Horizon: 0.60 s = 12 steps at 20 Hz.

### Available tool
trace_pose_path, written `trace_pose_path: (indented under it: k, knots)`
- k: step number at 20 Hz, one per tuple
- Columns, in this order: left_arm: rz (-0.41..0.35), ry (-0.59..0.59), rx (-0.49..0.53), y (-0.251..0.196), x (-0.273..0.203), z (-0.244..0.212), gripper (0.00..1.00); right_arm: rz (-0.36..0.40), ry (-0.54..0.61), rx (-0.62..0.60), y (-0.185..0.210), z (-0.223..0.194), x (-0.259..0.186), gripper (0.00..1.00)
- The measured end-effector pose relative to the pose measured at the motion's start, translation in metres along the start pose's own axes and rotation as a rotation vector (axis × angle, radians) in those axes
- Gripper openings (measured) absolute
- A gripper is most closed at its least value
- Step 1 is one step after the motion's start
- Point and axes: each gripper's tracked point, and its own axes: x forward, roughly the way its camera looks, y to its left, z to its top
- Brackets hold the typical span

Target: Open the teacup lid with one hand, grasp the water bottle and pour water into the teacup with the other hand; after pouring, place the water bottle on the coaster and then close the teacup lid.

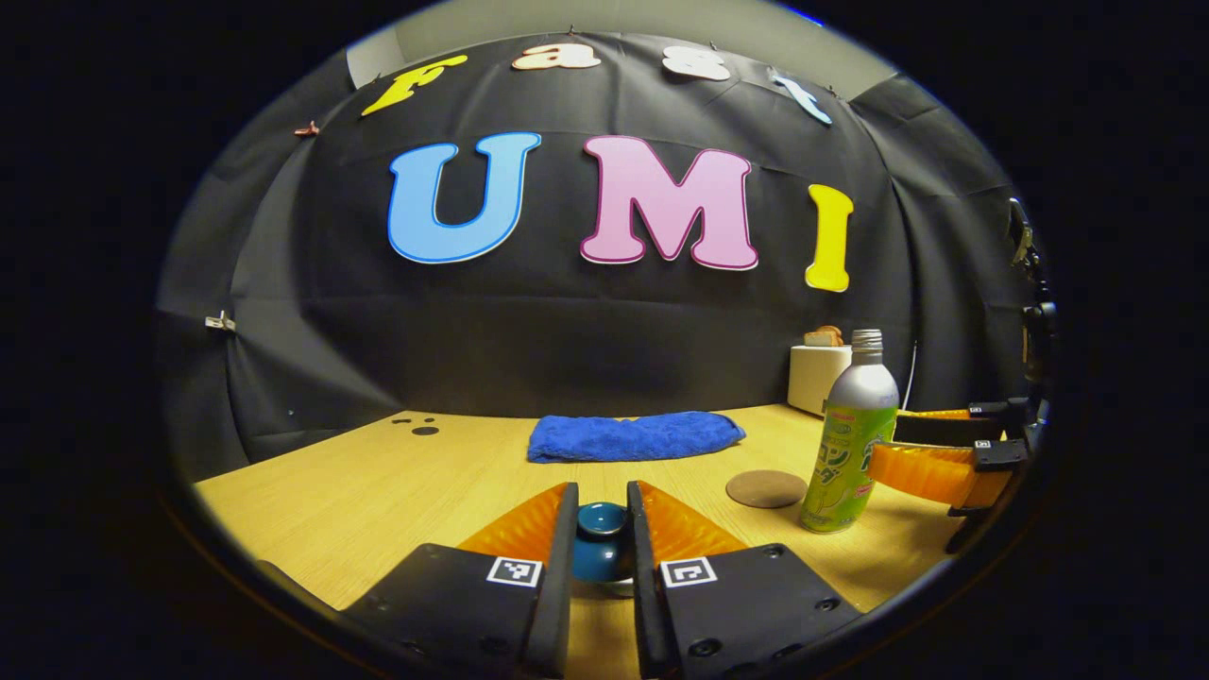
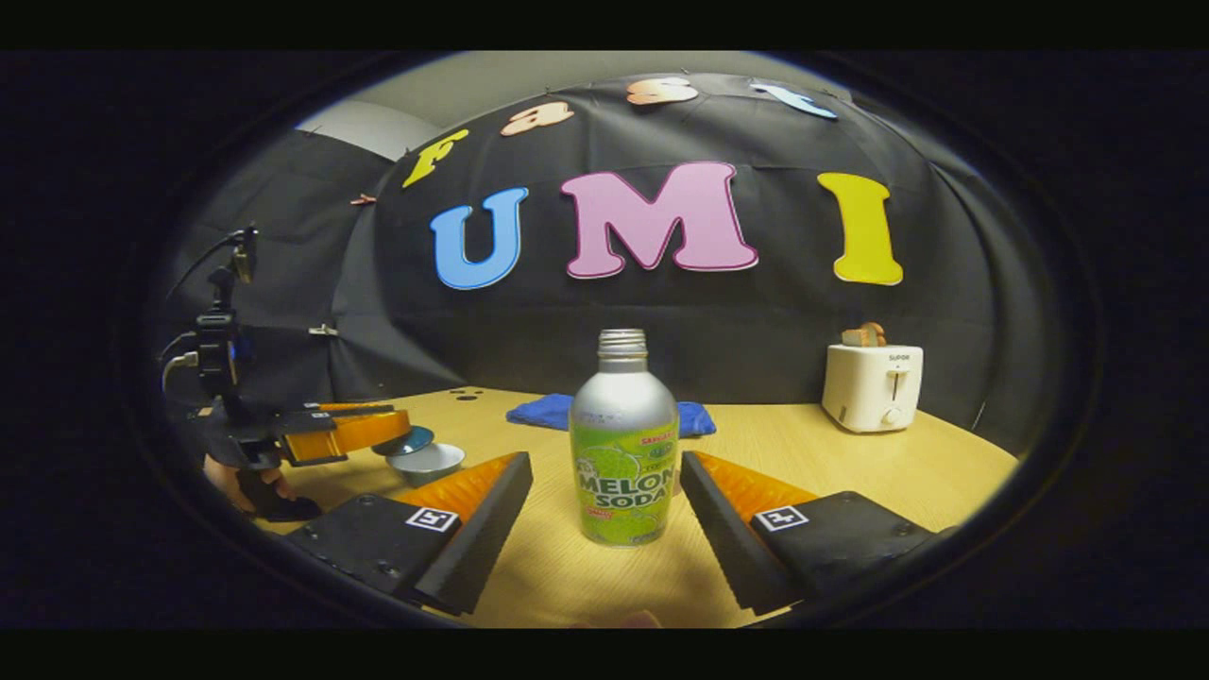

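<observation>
Pinching glossy round lid; tongs ribbed.

Bottle, cup, lid and coaster on the wooden table

The uncapped bottle, silver above a green label, stands upright just beside the round brown coaster, not on it. The dark teal lid sits tilted and lifted off the pale teacup.
</observation>
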Motion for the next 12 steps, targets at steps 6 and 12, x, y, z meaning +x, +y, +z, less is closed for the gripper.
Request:
trace_pose_path:
  k: [6, 12]
  knots:
    - [0.014, -0.003, 0.0, -0.003, -0.013, 0.0, 0.31, -0.065, 0.002, -0.001, -0.005, -0.001, 0.026, 0.98]
    - [-0.024, -0.019, 0.003, -0.005, -0.017, 0.005, 0.29, -0.03, 0.012, -0.025, 0.007, -0.001, 0.039, 0.8]
